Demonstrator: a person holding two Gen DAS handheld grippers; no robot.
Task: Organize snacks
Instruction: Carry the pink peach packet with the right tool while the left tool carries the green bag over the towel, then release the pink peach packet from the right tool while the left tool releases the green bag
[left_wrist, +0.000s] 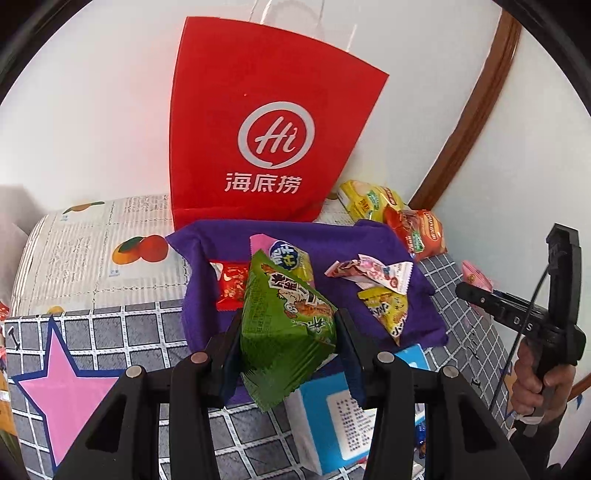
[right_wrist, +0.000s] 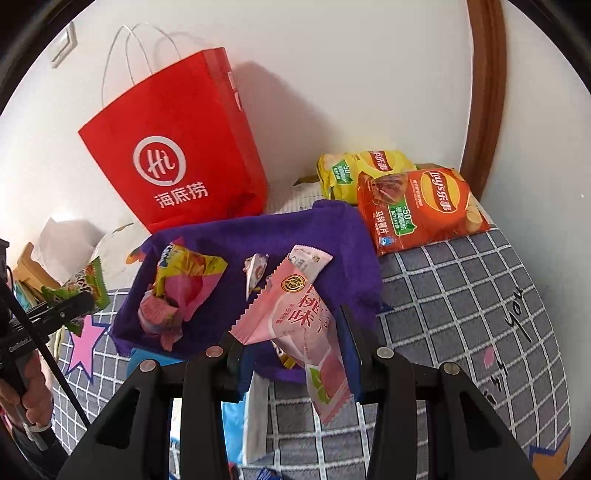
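My left gripper (left_wrist: 286, 338) is shut on a green snack packet (left_wrist: 284, 325) and holds it above the near edge of a purple cloth (left_wrist: 295, 236). My right gripper (right_wrist: 291, 343) is shut on a pink peach-flavour snack packet (right_wrist: 295, 321) above the near right of the same purple cloth (right_wrist: 295, 229). Several small snack packets lie on the cloth, among them a red one (left_wrist: 231, 286) and a yellow one (left_wrist: 386, 310). A red paper bag (left_wrist: 266, 122) stands upright behind the cloth against the wall; it also shows in the right wrist view (right_wrist: 177, 147).
An orange Lay's chip bag (right_wrist: 417, 206) and a yellow one (right_wrist: 362, 168) lie at the back right by a brown wooden frame (right_wrist: 484, 103). A blue and white box (left_wrist: 343, 410) lies under the cloth's near edge. The table has a grey checked cover (right_wrist: 461, 295).
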